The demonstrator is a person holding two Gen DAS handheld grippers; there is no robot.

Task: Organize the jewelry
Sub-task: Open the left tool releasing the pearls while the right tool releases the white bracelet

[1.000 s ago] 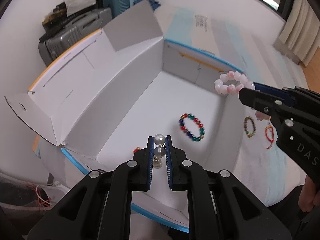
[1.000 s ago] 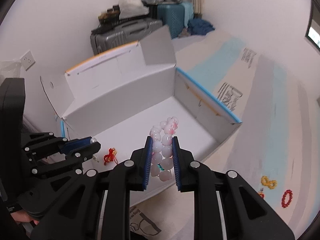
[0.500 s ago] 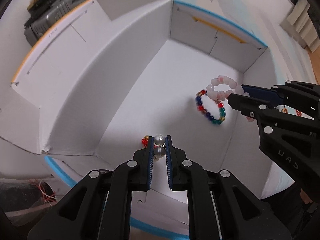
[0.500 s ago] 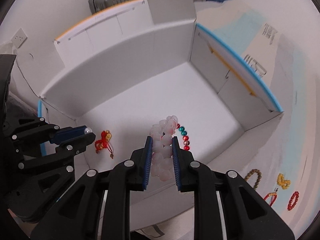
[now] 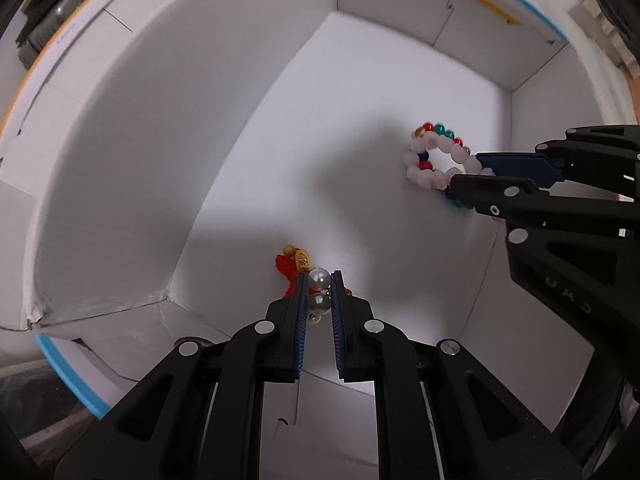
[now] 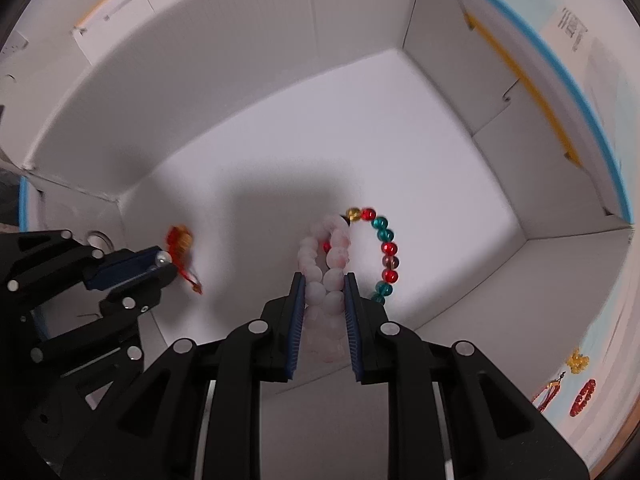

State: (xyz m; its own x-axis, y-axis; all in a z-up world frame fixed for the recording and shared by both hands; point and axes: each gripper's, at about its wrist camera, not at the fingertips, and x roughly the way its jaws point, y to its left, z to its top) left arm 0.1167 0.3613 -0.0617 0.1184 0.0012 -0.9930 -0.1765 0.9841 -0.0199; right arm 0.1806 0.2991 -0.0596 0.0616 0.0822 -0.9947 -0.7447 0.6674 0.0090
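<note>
Pink bead bracelet sits clenched in the right gripper inside the white box, over a multicoloured bracelet; left gripper pinches a pearl earring above a red charm. Only the right view shows three trinkets lying outside the box

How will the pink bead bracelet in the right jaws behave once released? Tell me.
The pink bead bracelet looks pinched into a narrow loop, so it is probably flexible and may spring rounder. Its round beads could roll slightly, likely settling against the multicolored bracelet on the box floor.
</note>
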